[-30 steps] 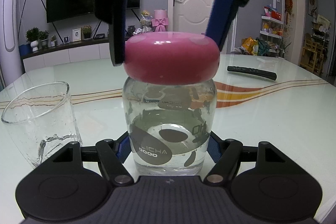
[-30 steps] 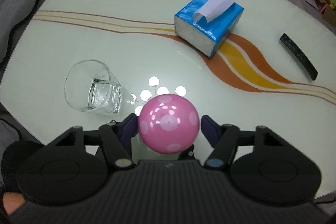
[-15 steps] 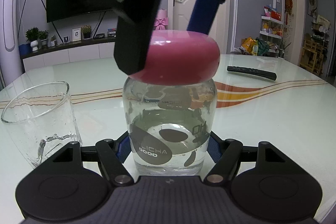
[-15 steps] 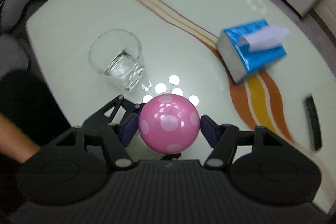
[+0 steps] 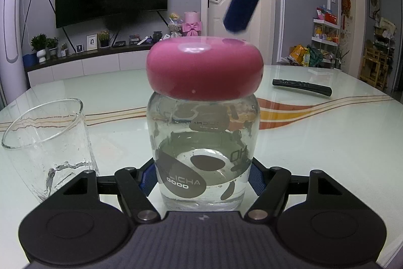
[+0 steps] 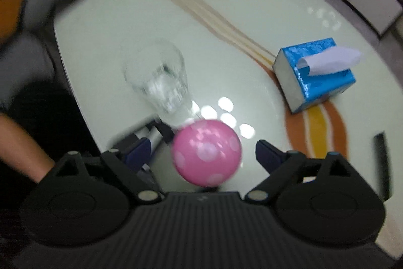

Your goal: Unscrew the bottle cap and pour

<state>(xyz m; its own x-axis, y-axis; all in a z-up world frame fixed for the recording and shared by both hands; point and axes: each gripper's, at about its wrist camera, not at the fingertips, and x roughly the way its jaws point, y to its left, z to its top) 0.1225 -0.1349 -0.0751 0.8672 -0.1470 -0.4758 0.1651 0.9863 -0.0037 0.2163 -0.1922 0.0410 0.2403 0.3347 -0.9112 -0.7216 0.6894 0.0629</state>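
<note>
A clear glass bottle [image 5: 204, 143] with some water and a pink dotted cap [image 5: 204, 69] stands on the table. My left gripper [image 5: 202, 178] is shut on the bottle's lower body, a blue pad on each side. Seen from above, the cap [image 6: 206, 159] lies between the fingers of my right gripper [image 6: 202, 150], whose jaws are opening with a gap on both sides of the cap. One of its blue fingers [image 5: 240, 4] hangs above the cap in the left wrist view. An empty drinking glass [image 5: 47, 145] stands just left of the bottle.
A blue tissue box [image 6: 314, 77] sits further back on the glossy white table [image 5: 327, 143]. A black remote [image 5: 302, 87] lies to the right. A person's forearm [image 6: 22, 155] shows at the left edge. Shelves and furniture stand beyond the table.
My right gripper rolled around the cap while shut on it, then its jaws came apart and let go; the fingers now sit higher. The left gripper and bottle stayed put.
</note>
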